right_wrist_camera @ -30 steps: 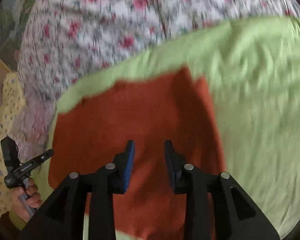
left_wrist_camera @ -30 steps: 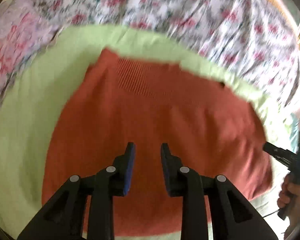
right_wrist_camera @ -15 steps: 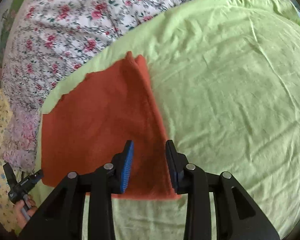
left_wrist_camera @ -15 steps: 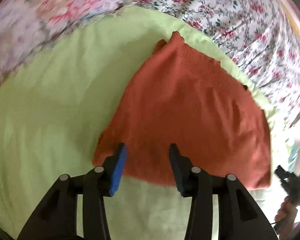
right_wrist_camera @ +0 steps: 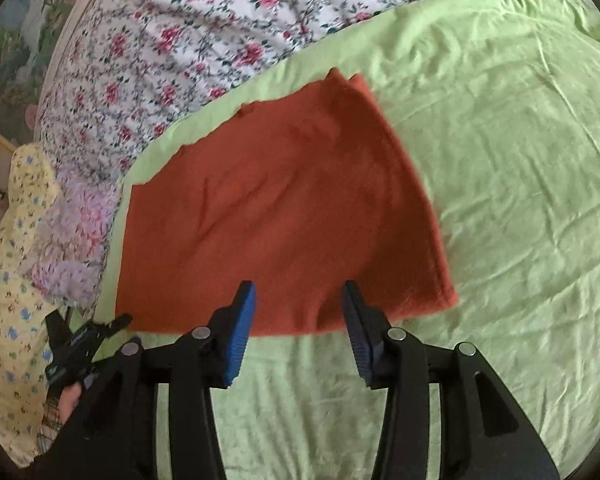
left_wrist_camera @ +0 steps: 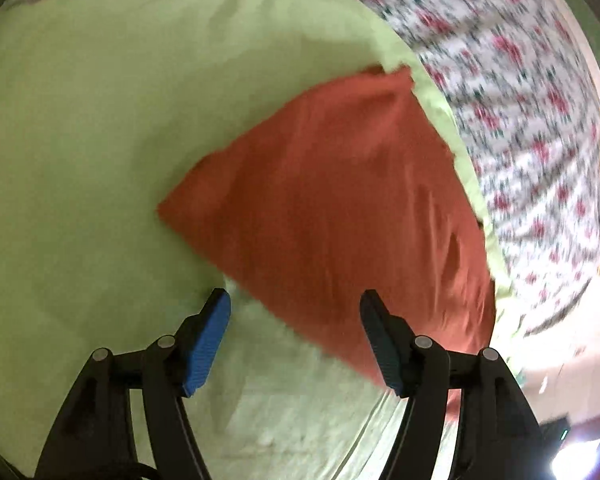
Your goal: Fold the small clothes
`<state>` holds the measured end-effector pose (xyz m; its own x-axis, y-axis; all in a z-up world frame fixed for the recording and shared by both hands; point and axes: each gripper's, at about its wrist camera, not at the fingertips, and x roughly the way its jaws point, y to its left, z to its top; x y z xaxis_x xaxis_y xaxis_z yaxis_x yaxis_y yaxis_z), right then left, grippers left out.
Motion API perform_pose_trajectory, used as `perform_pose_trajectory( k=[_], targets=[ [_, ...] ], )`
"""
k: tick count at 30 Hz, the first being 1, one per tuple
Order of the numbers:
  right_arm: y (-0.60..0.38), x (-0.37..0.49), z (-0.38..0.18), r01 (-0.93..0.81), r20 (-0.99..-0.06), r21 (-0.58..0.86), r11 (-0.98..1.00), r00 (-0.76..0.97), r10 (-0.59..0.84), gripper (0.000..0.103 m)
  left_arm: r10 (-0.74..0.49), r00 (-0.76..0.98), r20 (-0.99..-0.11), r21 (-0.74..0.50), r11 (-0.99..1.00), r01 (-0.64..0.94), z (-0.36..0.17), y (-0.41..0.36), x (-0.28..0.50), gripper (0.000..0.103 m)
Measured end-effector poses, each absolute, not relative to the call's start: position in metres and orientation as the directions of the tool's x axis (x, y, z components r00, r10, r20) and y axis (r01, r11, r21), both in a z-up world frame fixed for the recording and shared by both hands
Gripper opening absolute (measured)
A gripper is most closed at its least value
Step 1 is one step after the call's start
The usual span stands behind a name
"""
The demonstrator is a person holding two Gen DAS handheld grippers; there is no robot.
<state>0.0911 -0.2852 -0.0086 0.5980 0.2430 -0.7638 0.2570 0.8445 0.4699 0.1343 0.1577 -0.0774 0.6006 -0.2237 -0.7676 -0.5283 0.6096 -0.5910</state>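
Note:
A rust-orange knit garment (right_wrist_camera: 280, 208) lies flat on a light green sheet (right_wrist_camera: 500, 160); it also shows in the left wrist view (left_wrist_camera: 340, 208). My right gripper (right_wrist_camera: 298, 300) is open and empty, just above the garment's near hem. My left gripper (left_wrist_camera: 294, 304) is open and empty, its jaws wide apart at the garment's near edge by its left corner. The left gripper also shows at the lower left of the right wrist view (right_wrist_camera: 88, 336), beside the garment's left corner.
A floral bedspread (right_wrist_camera: 180, 40) lies beyond the green sheet. A yellow patterned cloth (right_wrist_camera: 12, 260) and a pink-purple floral one (right_wrist_camera: 72, 240) lie at the bed's left side. The green sheet (left_wrist_camera: 80, 120) extends wide to the left.
Both grippers have pulled back from over the garment toward its near edge and opened wider. The left gripper has swung left, so the garment now sits to its right.

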Motion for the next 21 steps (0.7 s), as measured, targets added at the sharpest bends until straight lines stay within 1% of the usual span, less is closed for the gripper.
perform_pose_trajectory(
  k=[3, 6, 7, 9, 10, 11, 16, 19, 21],
  targets=[
    [-0.282, 0.09, -0.009, 0.251, -0.766, 0.473, 0.844, 0.591, 0.253, 0.047, -0.195, 0.621, -0.76, -0.6, 0.579, -0.552, -0.081, 0.163, 0.147, 0.068],
    [-0.282, 0.091, -0.01, 0.249, -0.769, 0.475, 0.844, 0.583, 0.261, 0.047, -0.151, 0.626, -0.765, -0.577, 0.593, -0.562, -0.08, 0.162, 0.161, 0.064],
    [-0.282, 0.091, -0.011, 0.249, -0.77, 0.477, 0.843, 0.582, 0.263, 0.047, -0.141, 0.632, -0.762, -0.574, 0.6, -0.558, -0.078, 0.161, 0.163, 0.049],
    [-0.284, 0.093, -0.011, 0.248, -0.767, 0.483, 0.839, 0.581, 0.27, 0.047, -0.133, 0.644, -0.753, -0.561, 0.641, -0.523, -0.073, 0.157, 0.174, 0.024],
    [-0.285, 0.094, -0.012, 0.25, -0.766, 0.488, 0.836, 0.582, 0.272, 0.047, -0.128, 0.643, -0.755, -0.547, 0.664, -0.51, -0.069, 0.155, 0.177, 0.015],
    [-0.286, 0.094, -0.012, 0.252, -0.765, 0.491, 0.834, 0.583, 0.274, 0.047, -0.112, 0.651, -0.751, -0.525, 0.699, -0.485, -0.06, 0.15, 0.182, 0.011],
    [-0.294, 0.1, -0.009, 0.242, -0.749, 0.508, 0.827, 0.599, 0.285, 0.047, -0.111, 0.702, -0.703, -0.467, 0.817, -0.339, -0.016, 0.117, 0.195, 0.011],
    [-0.305, 0.108, -0.008, 0.242, -0.731, 0.534, 0.81, 0.613, 0.299, 0.047, -0.148, 0.728, -0.67, -0.428, 0.878, -0.216, 0.011, 0.081, 0.204, 0.01],
    [-0.313, 0.116, -0.008, 0.243, -0.721, 0.551, 0.798, 0.62, 0.309, 0.047, -0.198, 0.734, -0.649, -0.408, 0.906, -0.116, 0.025, 0.049, 0.21, 0.01]
  ],
)
